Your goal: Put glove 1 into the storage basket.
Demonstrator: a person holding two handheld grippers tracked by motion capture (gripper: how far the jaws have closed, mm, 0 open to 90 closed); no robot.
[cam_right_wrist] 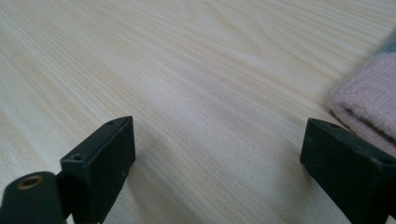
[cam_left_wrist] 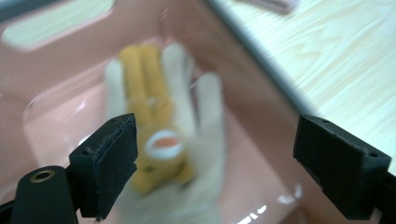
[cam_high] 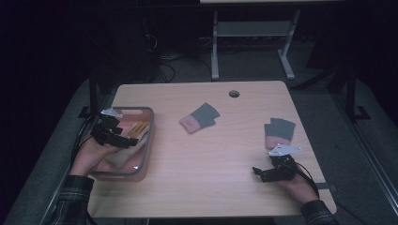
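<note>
At the left of the frame, the left hand-held gripper hung wide open and empty over a pink bin – a yellow-and-cream glove lay inside – while the right hand-held gripper rested open on the tabletop at lower right.

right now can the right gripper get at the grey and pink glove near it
Probably yes. The right gripper has its jaws open and empty, and the grey and pink glove lies flat on the table just beyond it, with bare wood and nothing else between them.
</note>
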